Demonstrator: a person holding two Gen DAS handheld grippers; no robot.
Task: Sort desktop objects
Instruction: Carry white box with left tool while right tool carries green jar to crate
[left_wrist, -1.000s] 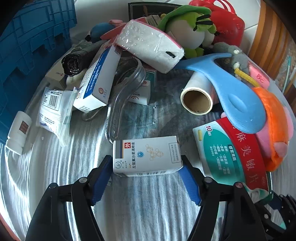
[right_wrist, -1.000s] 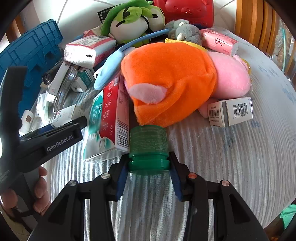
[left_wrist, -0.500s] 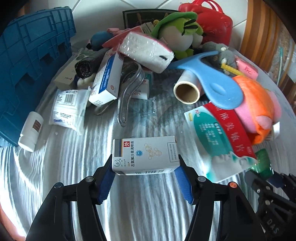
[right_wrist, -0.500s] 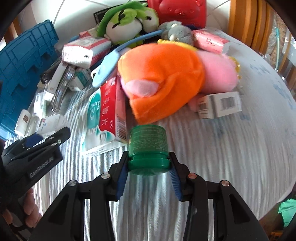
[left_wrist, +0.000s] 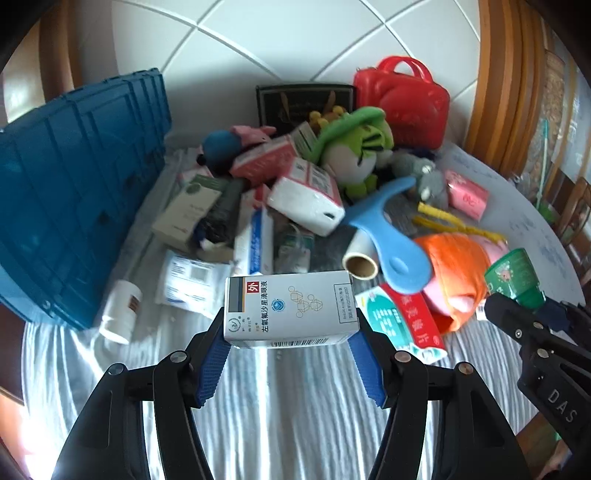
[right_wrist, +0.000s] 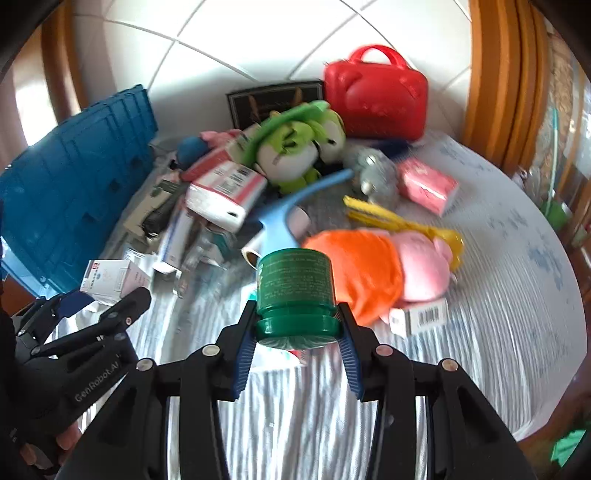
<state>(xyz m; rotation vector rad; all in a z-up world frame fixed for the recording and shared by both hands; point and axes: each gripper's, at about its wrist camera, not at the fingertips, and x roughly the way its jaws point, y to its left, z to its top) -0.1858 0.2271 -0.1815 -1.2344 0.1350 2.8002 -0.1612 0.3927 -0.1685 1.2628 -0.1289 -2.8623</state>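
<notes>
Both hands are loaded right now. The left hand-held gripper (left_wrist: 291, 356) is clamped on a white eye-drop box (left_wrist: 291, 309) by its short ends, held clear above the striped cloth on the desk (left_wrist: 295, 417). The pads only catch the lower edge of the carton, so I reckon a quick swing could make it pivot or pop out.

The right hand-held gripper (right_wrist: 297, 349) is squeezed on a green jar (right_wrist: 295, 295) at the lid end, body sticking out forward. It's round and smooth, so it could roll out of the pads if tilted.

Just ahead of both sits the pile: the red-and-teal medicine pack (left_wrist: 402, 317), an orange plush (right_wrist: 358, 266) and a blue plastic scoop (left_wrist: 391, 243). A low pass could snag the scoop handle and drag stuff.

Far left is the blue crate (left_wrist: 74, 192). The two grippers are close together, so if both head there they might bump.
</notes>
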